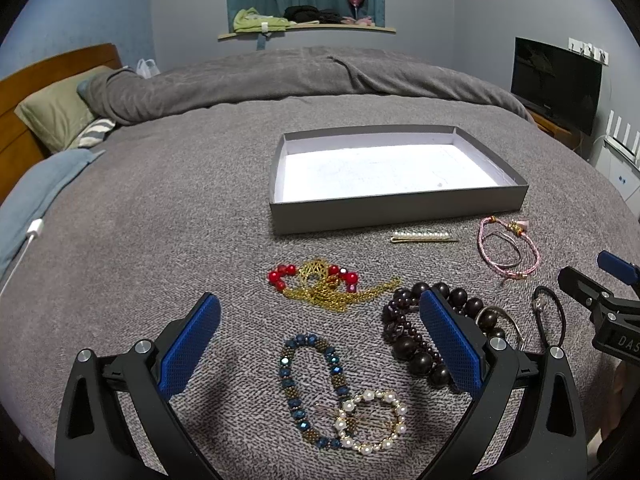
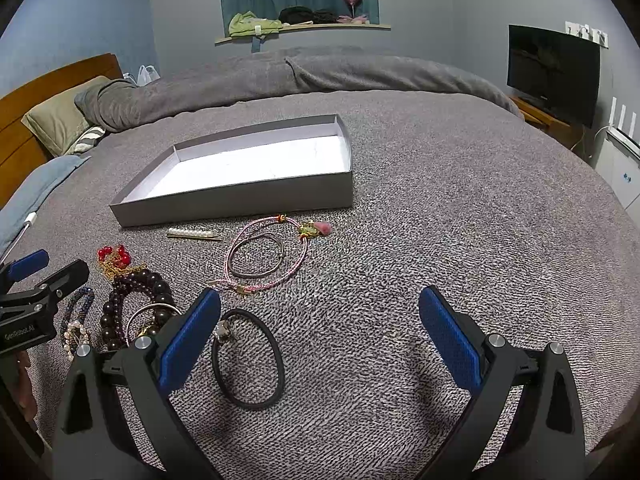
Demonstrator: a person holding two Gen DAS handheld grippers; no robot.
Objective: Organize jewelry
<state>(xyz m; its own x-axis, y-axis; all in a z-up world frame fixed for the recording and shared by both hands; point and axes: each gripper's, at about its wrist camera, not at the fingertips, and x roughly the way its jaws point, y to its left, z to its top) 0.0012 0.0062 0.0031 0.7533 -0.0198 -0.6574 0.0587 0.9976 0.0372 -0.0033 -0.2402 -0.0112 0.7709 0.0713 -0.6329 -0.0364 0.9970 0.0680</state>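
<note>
Both tools, left tool [image 1: 320, 340] and right tool [image 2: 320, 340], are held apart and unloaded; scattered jewelry must be transferred into the shallow grey cardboard box [image 1: 396, 210].

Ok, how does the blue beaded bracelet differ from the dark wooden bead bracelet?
The blue beaded bracelet has small faceted blue and bronze beads; the dark wooden bead bracelet has large smooth round ones. The blue one lies as an open oval, overlapped by a pearl ring; the wooden one is bunched with a garnet-coloured strand. Both lie on the grey blanket, outside the tray.

Left claw [image 1: 320, 340] spread wide, holding nothing; right claw [image 2: 320, 340] likewise, alongside.
</note>
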